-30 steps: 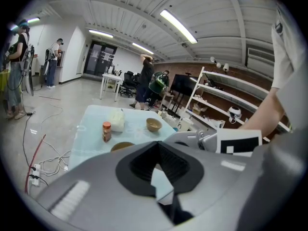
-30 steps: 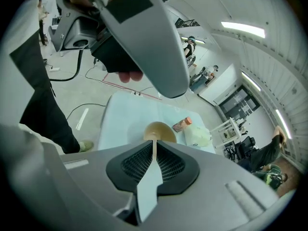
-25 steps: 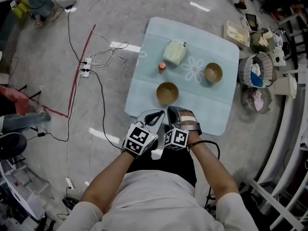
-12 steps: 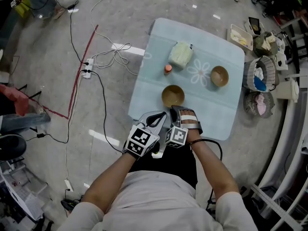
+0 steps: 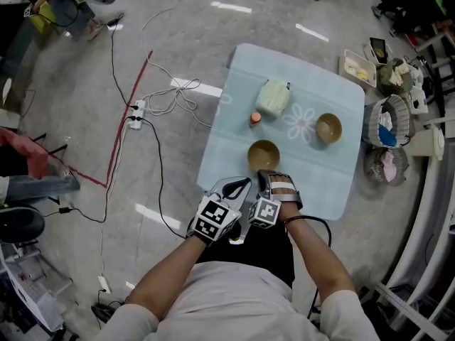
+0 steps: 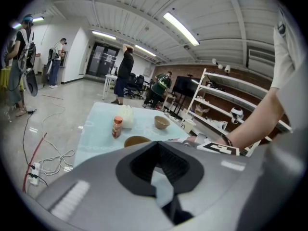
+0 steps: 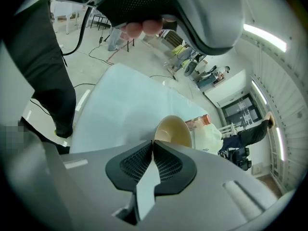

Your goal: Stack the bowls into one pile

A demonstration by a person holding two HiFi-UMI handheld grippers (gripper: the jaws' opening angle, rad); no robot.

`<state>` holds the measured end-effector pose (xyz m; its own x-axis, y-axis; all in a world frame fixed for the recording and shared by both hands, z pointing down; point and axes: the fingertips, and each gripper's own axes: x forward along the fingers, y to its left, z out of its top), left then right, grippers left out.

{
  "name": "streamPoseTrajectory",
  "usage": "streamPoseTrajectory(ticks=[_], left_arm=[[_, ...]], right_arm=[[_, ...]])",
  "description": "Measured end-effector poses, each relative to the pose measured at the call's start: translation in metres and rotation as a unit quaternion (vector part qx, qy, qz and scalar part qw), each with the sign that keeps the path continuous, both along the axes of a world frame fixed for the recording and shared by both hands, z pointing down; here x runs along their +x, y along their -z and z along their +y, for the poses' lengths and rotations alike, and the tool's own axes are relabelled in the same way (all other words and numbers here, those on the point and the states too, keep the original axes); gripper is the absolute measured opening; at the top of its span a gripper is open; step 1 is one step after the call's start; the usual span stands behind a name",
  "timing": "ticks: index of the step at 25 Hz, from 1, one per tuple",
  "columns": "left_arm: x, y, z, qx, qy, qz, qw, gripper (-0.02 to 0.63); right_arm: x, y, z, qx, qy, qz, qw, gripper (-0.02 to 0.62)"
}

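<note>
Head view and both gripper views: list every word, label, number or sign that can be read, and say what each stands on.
No text can be read in any view.
marker cubes: black-and-white square patterns only, no letters or digits.
bottle: its label is too small to read.
pale bag: no print can be made out.
near bowl and far bowl: no marking shows.

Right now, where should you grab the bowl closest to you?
Pinch the near bowl by its rim on the side facing the right gripper, coming down from above. It sits upright and open, so one jaw can go inside the wall, one outside.
</note>
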<state>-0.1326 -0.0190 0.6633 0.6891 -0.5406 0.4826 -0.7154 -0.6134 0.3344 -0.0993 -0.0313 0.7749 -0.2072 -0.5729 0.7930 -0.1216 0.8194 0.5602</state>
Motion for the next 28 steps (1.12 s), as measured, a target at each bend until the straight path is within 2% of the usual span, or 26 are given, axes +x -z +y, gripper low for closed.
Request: streamPoseTrajectory(ticks=[9, 14, 21, 28], left_arm=[[0.008, 0.018, -0.005, 0.004, -0.008, 0.006, 0.9999, 0.006], [0.022, 0.038, -0.005, 0.005, -0.026, 0.012, 0.9996, 0.006], [0.068, 0.070, -0.014, 0.016, -0.064, 0.021, 0.9976, 0.006], [0.109, 0.090, -0.025, 0.026, -0.077, 0.028, 0.9963, 0.006]], right_arm=[[0.008, 0.030, -0.003, 0.007, -0.009, -0.003, 1.000, 0.025], [0.021, 0.060, -0.002, 0.011, -0.031, -0.002, 0.999, 0.025], [0.065, 0.102, -0.008, 0.028, -0.063, 0.004, 0.998, 0.025], [0.106, 0.130, -0.016, 0.039, -0.084, -0.003, 0.996, 0.025]])
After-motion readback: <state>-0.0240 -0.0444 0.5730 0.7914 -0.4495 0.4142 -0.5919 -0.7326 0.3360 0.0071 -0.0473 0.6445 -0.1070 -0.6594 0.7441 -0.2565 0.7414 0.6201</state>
